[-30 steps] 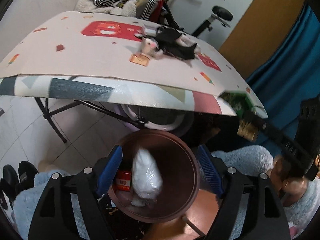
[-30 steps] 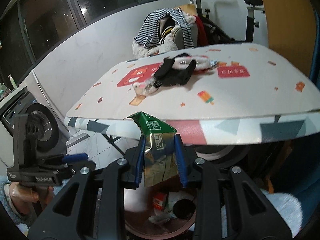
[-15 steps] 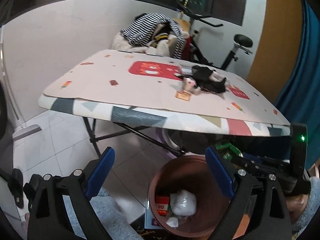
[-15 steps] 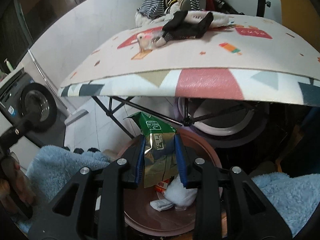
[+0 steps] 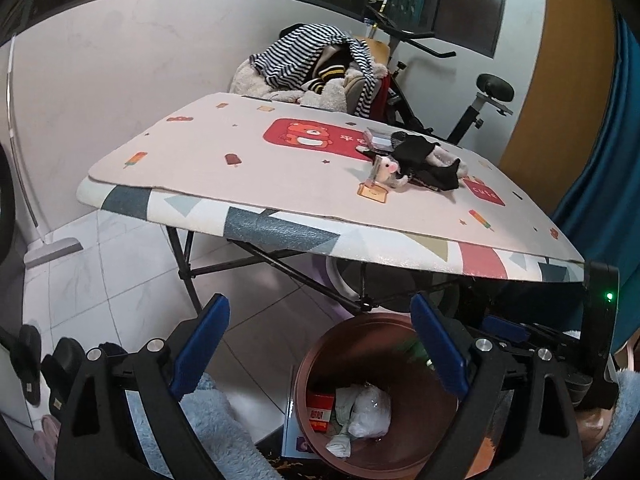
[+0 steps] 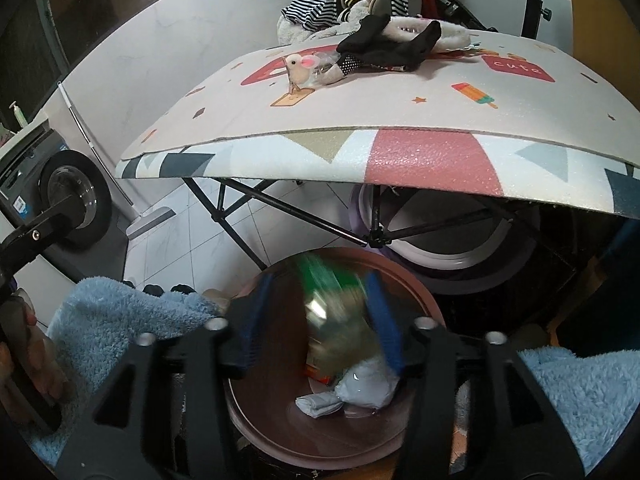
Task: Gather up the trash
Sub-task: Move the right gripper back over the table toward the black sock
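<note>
A brown round bin (image 5: 404,364) stands on the floor under the table's front edge. In it lie a white plastic bag (image 5: 370,408) and a red carton (image 5: 320,408). My right gripper (image 6: 318,288) hangs just over the bin (image 6: 272,412) with its jaws opening. A green and gold wrapper (image 6: 332,312), blurred, is dropping between the blue pads, which no longer press on it. The white bag (image 6: 364,388) lies below. My left gripper (image 5: 318,320) stands wide open and holds nothing, to the left of and above the bin.
The printed folding table (image 5: 280,184) carries a toy mouse (image 5: 386,168) and a black sock (image 5: 424,156). Behind are striped clothes (image 5: 304,56) and an exercise bike (image 5: 480,92). A washing machine (image 6: 68,196) stands left. Black shoes (image 5: 28,360) lie on the tiled floor.
The right gripper sank from table height to just over the bin, then spread its jaws and let the wrapper go. The left gripper drew back from the bin, tilted up and opened wider.
</note>
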Action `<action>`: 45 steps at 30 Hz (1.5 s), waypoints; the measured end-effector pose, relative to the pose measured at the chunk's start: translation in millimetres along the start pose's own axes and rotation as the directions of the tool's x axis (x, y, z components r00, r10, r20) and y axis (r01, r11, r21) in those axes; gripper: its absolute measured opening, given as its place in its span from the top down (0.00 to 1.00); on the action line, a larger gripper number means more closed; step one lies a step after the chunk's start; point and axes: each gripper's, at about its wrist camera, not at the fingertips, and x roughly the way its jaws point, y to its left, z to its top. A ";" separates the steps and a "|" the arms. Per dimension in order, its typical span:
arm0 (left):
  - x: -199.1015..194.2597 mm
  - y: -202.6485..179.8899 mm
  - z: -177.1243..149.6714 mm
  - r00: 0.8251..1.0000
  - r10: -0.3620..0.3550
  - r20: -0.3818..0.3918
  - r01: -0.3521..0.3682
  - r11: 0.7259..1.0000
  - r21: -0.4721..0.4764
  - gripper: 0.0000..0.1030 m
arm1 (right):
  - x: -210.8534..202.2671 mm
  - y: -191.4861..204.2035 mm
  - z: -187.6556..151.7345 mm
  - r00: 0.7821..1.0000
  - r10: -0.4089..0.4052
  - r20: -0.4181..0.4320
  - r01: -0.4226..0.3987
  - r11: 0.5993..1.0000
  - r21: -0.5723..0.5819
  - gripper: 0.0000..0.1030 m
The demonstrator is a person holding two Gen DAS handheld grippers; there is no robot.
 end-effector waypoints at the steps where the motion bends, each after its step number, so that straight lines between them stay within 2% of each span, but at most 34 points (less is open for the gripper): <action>1: 0.3 2.4 0.1 1.000 0.004 0.000 -0.004 1.000 -0.012 0.13 | -0.7 0.2 0.4 1.000 -0.005 0.007 0.005 1.000 0.000 0.30; 4: 2.5 8.0 0.5 1.000 0.014 -0.006 -0.014 0.999 -0.042 0.13 | -3.2 -1.0 2.3 0.999 -0.027 0.027 0.027 1.000 0.008 0.09; 5: 2.9 9.6 0.6 1.000 0.016 -0.007 -0.017 0.999 -0.050 0.13 | -4.5 -1.5 3.2 0.998 -0.047 0.038 0.046 0.999 0.009 0.05; 11: 3.6 13.3 0.8 1.000 0.011 -0.002 -0.011 0.997 -0.074 0.13 | -7.3 -3.1 8.4 0.995 -0.070 0.072 0.070 0.998 -0.001 0.05; 15: 2.8 15.8 2.9 1.000 -0.005 0.001 0.005 0.997 -0.083 0.13 | -13.5 -5.9 14.2 0.994 -0.031 0.109 0.031 1.000 0.004 0.05; 17: 2.5 19.5 7.0 1.000 -0.024 0.002 0.024 0.995 -0.101 0.13 | -23.1 -5.8 23.5 0.990 -0.037 0.140 0.038 0.999 -0.009 0.05; 21: 6.9 23.4 18.8 0.999 -0.054 0.001 0.054 0.990 -0.133 0.13 | -43.3 -13.2 54.1 0.969 0.006 0.246 -0.001 1.000 -0.020 0.05; 24: 13.6 21.1 34.1 0.997 -0.074 0.017 0.075 0.988 -0.133 0.14 | -39.6 -24.5 86.4 0.970 0.014 0.241 -0.013 1.000 -0.006 0.06; 27: 19.0 16.8 48.5 0.995 -0.085 0.044 0.090 0.988 -0.123 0.15 | -24.5 -32.5 123.3 0.979 -0.030 0.204 0.031 1.000 0.000 0.05; 30: 26.6 16.3 59.7 0.994 -0.097 0.055 0.103 0.987 -0.126 0.19 | -12.6 -38.5 159.1 0.970 -0.043 0.241 0.045 0.999 -0.002 0.05; 31: 28.8 16.6 61.8 0.994 -0.097 0.059 0.104 0.987 -0.125 0.19 | -4.5 -39.2 175.0 0.969 -0.037 0.243 0.042 0.999 -0.017 0.07; 32: 32.2 16.5 63.8 0.994 -0.093 0.061 0.100 0.988 -0.120 0.21 | 0.5 -38.3 184.2 0.969 -0.035 0.243 0.043 0.999 -0.025 0.17; 34: 38.9 17.6 66.6 0.995 -0.090 0.053 0.095 0.989 -0.117 0.24 | 15.4 -38.6 204.6 0.969 -0.049 0.242 0.059 0.998 -0.035 0.31; 37: 49.0 21.5 71.0 0.995 -0.090 0.038 0.094 0.987 -0.130 0.28 | 40.2 -38.8 233.8 0.969 -0.069 0.236 0.087 0.994 -0.067 0.44; 41: 58.7 23.3 77.7 0.995 -0.091 0.033 0.095 0.986 -0.135 0.32 | 78.4 -31.5 270.3 0.981 -0.094 0.169 0.118 0.983 -0.137 0.47; 45: 66.4 23.3 80.6 0.994 -0.105 0.031 0.109 0.983 -0.146 0.33 | 111.7 -28.7 290.3 0.989 -0.124 0.086 0.135 0.981 -0.137 0.47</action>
